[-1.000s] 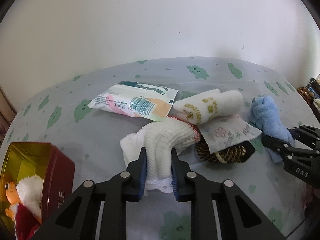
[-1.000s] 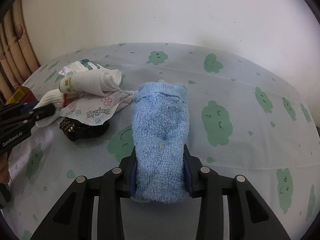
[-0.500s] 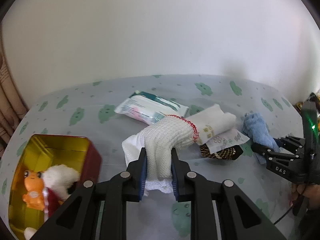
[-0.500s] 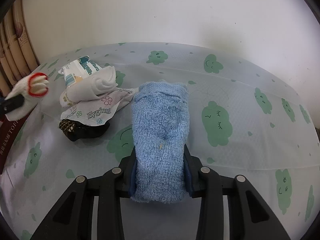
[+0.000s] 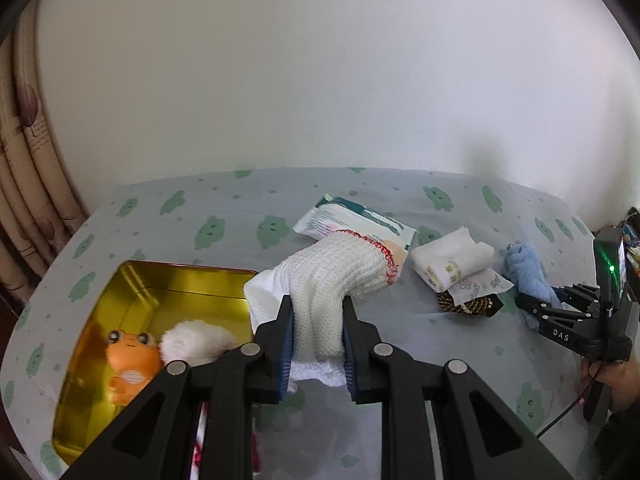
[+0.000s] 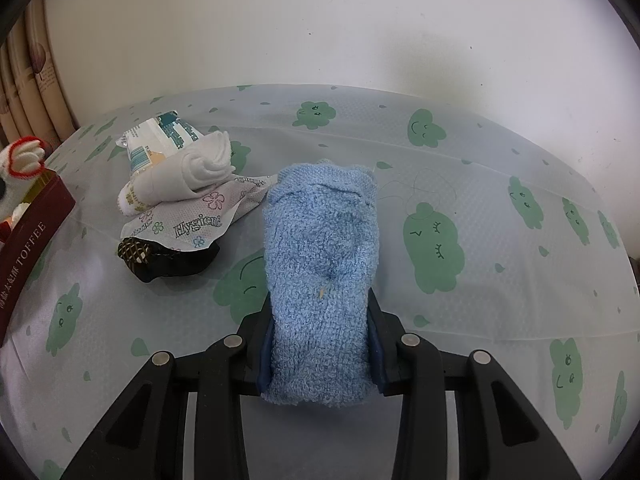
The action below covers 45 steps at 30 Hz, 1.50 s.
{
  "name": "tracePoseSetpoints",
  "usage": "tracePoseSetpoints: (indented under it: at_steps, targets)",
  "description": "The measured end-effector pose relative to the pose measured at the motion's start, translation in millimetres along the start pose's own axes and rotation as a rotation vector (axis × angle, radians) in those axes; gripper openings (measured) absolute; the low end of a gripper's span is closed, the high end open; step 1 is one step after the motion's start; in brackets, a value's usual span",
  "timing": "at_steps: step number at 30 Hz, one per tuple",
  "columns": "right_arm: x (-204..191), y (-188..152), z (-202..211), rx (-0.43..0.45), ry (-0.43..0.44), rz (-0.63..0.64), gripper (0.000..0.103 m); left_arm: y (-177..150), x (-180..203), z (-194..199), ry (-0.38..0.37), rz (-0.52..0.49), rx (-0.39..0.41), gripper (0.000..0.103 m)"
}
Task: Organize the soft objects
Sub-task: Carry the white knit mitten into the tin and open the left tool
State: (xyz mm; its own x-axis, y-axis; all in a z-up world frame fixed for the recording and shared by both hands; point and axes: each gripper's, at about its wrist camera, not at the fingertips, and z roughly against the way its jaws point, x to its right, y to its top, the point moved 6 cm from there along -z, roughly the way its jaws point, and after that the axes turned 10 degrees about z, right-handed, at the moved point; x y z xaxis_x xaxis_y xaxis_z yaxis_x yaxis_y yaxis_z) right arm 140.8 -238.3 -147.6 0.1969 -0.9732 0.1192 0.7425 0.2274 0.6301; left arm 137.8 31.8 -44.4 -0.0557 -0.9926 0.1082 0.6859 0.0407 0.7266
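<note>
Your L gripper clamps white knit glove beside gold tin; R gripper clamps blue towel on table.

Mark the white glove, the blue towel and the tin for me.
white glove (image 5: pixel 332 276): left wrist view, knit body above the fingers.
blue towel (image 6: pixel 320 264): right wrist view, middle of the terry roll.
tin (image 5: pixel 176 276): left wrist view, gold far inner wall.

It looks like a room in a home: a table with a cloud-print cover, a curtain, a plain wall.
</note>
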Motion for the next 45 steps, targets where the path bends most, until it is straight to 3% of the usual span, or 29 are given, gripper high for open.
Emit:
tracePoseSetpoints:
  at_steps: [11, 25, 45]
  targets:
    - [0, 0, 0, 0.0, 0.001, -0.001, 0.036, 6, -58, 17, 0.117, 0.044, 0.03, 0.021]
    - [0, 0, 0, 0.0, -0.003, 0.001, 0.036, -18, -129, 21, 0.247, 0.103, -0.008, 0.021]
    - [0, 1, 0, 0.0, -0.006, 0.003, 0.036, -39, -162, 34, 0.289, 0.138, -0.025, 0.026]
